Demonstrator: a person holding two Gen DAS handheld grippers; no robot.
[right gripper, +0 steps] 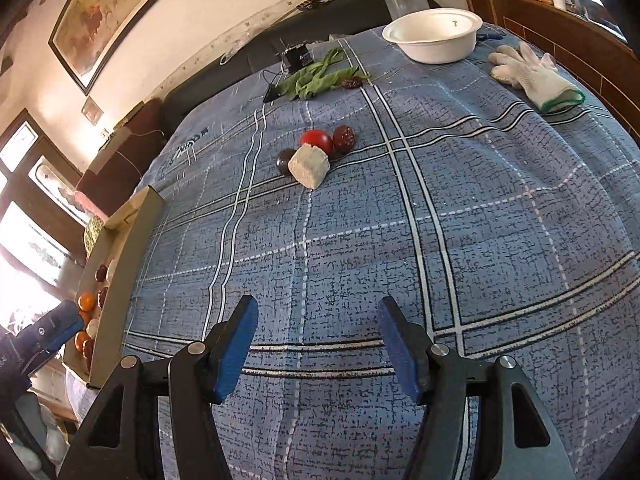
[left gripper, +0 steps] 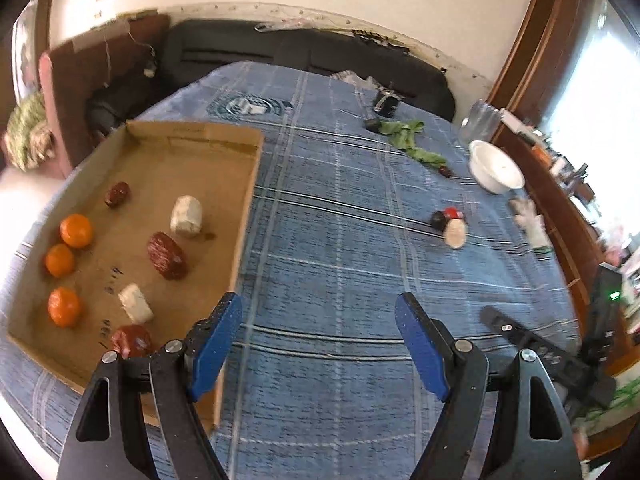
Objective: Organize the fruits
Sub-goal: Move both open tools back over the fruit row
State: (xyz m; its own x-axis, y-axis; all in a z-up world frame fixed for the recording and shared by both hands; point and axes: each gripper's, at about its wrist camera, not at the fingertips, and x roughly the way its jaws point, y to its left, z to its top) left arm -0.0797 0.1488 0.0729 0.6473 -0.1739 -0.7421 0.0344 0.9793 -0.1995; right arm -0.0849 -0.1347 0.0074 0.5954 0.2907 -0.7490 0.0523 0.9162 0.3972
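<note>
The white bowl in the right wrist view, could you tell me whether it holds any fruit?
No, the white bowl shows only a bare white inside, standing on the blue cloth.

White bowl (right gripper: 434,36), white glove (right gripper: 534,70), blue checked cloth (right gripper: 500,208)

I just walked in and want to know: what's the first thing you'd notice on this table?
Probably the three bright oranges lined up along the left side of the cardboard tray, with dark red and white pieces beside them. Next, a little huddle out on the blue checked cloth: a red tomato touching a white chunk and two dark fruits. A white bowl sits at the far edge, near a white glove.
</note>
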